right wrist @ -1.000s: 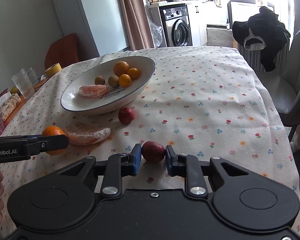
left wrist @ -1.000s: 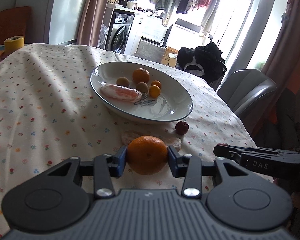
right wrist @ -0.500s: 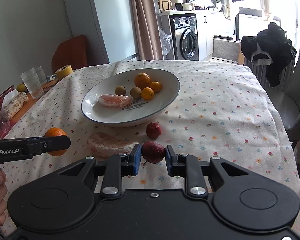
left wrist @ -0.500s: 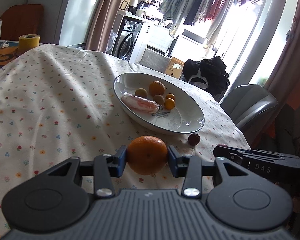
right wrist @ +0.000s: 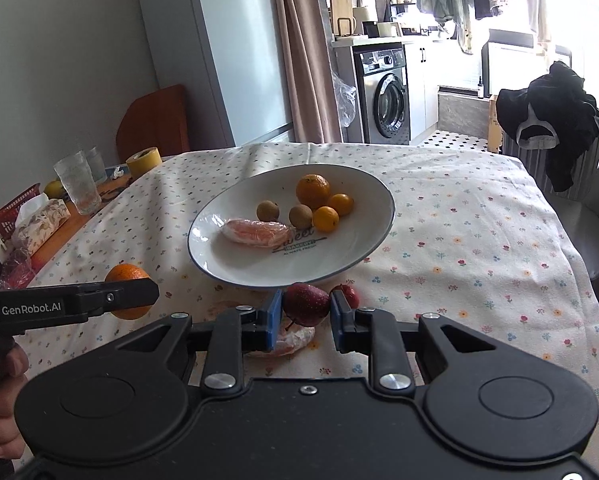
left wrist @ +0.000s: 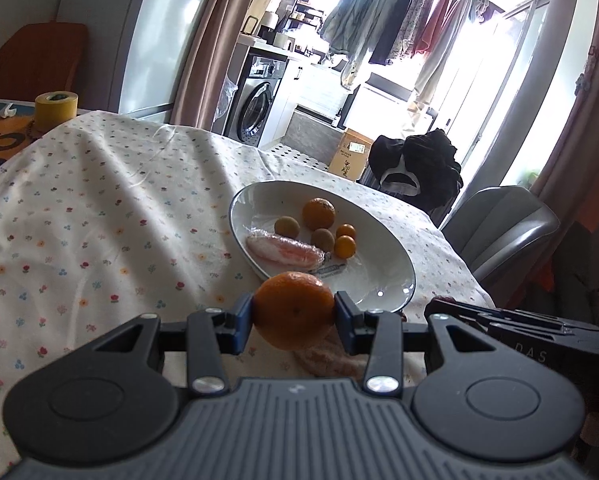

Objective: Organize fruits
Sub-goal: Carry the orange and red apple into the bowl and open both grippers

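Observation:
My left gripper (left wrist: 294,316) is shut on an orange (left wrist: 294,309), held above the tablecloth just short of the white bowl's (left wrist: 383,248) near rim. My right gripper (right wrist: 305,314) is shut on a dark red fruit (right wrist: 306,303), also held near the bowl (right wrist: 363,196). The bowl holds an orange (right wrist: 312,190), two small oranges, two brown fruits and a wrapped peeled citrus piece (right wrist: 256,232). Another red fruit (right wrist: 349,295) and a wrapped citrus piece (right wrist: 293,339) lie on the cloth under my right gripper. The left gripper with its orange (right wrist: 128,292) shows at the left of the right wrist view.
The table has a floral cloth (left wrist: 99,208). At its far left stand glasses (right wrist: 76,186), a yellow tape roll (left wrist: 55,108), a tissue pack (right wrist: 39,222) and clutter. A grey chair (left wrist: 499,232) stands at the right edge, clothes (right wrist: 551,120) draped beyond.
Both grippers have risen and moved toward the bowl, each still holding its fruit. The bowl now sits closer and more central in both views.

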`<action>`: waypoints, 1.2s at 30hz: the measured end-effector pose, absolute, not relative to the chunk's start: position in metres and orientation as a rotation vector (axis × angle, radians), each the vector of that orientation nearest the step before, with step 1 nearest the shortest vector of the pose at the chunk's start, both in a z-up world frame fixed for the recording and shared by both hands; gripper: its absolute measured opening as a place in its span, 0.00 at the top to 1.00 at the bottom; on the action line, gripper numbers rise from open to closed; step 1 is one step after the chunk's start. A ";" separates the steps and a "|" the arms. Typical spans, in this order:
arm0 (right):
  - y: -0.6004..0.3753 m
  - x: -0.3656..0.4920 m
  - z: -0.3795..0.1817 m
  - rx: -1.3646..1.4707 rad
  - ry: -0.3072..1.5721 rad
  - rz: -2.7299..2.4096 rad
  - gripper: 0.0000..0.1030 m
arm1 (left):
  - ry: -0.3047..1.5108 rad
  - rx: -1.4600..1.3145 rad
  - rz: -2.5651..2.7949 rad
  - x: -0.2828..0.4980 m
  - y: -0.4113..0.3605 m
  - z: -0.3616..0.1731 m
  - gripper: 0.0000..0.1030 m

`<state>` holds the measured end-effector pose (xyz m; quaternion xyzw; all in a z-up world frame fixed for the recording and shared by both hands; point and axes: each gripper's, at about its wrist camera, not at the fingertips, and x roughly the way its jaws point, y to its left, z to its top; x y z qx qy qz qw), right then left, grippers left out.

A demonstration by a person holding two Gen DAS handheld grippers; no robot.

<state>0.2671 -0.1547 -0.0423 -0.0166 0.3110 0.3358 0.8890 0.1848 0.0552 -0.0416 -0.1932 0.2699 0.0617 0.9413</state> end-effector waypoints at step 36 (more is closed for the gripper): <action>-0.142 0.308 -0.033 0.015 0.613 0.720 0.77 | 0.571 -0.377 0.202 0.216 0.051 -0.041 0.22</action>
